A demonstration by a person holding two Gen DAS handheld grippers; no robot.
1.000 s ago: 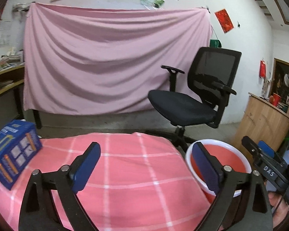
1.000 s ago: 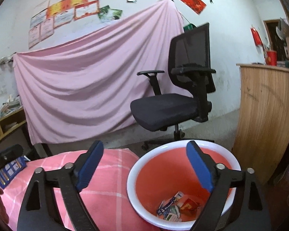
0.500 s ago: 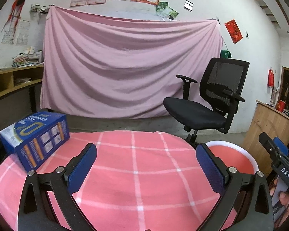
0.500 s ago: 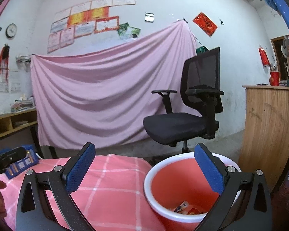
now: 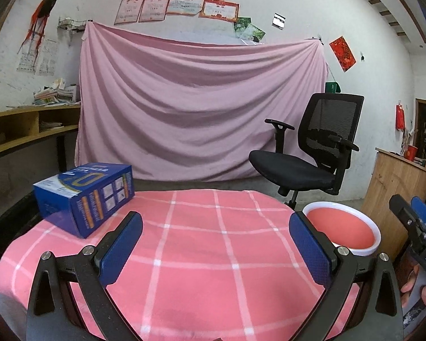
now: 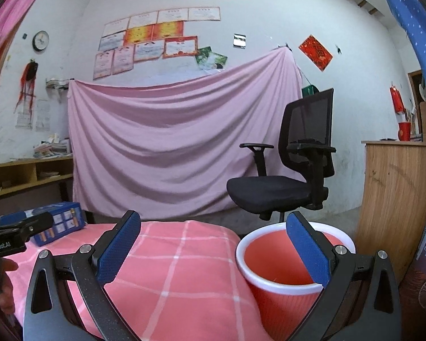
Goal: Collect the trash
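A pink sheet (image 5: 201, 105) hangs on the back wall behind the round table in its pink checked cloth (image 5: 201, 244), where nothing loose lies in view. Ahead-left of the left gripper (image 5: 215, 244) sits only a blue box (image 5: 85, 196); that gripper and the right gripper (image 6: 213, 250) both stand wide apart, their jaws having just finished opening, with nothing between them. Just ahead-right of the right gripper is the red bin (image 6: 272, 281), its bottom hidden, so collection looks nearly done, unless the box counts.

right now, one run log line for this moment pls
left gripper: open, empty | right gripper: open, empty | blue box: on checked tablecloth | red bin: beside table, contents hidden
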